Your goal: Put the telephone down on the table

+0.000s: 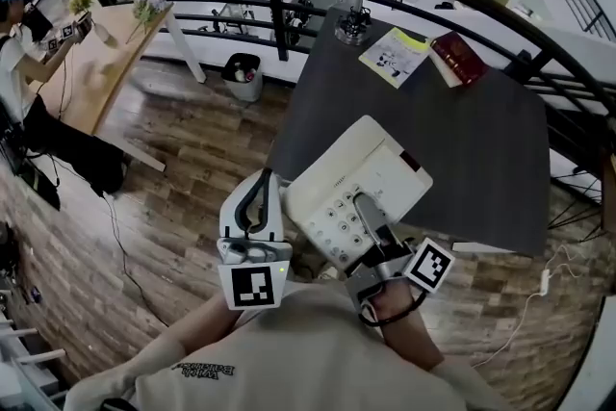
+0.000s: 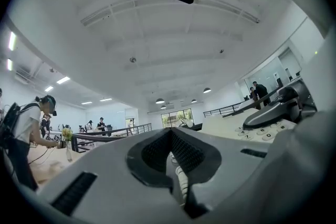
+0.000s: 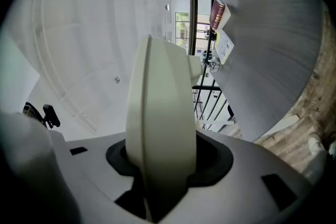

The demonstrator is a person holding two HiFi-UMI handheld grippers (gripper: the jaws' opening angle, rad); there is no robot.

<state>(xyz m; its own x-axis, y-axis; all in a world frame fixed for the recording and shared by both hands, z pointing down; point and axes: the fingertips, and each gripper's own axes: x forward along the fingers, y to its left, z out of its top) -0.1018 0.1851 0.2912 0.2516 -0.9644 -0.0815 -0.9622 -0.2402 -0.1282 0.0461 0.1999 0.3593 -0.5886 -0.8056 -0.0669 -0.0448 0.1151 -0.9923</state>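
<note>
A white desk telephone (image 1: 361,188) with a keypad hangs over the near left corner of the dark grey table (image 1: 462,140). My right gripper (image 1: 371,226) is shut on its near edge, with one grey finger lying across the keys. In the right gripper view the telephone's pale body (image 3: 160,102) stands between the jaws of the right gripper (image 3: 163,165), and the table (image 3: 273,34) lies beyond it. My left gripper (image 1: 255,202) hovers just left of the telephone over the floor, its tips together. In the left gripper view the left gripper (image 2: 170,136) is shut, with the telephone (image 2: 247,126) at the right.
At the table's far edge lie a red book (image 1: 460,58), a yellow-edged booklet (image 1: 395,53) and a lamp base (image 1: 354,26). A black railing (image 1: 279,5) curves behind. A bin (image 1: 241,72), a wooden table (image 1: 106,63) and a person (image 1: 19,63) are at the left.
</note>
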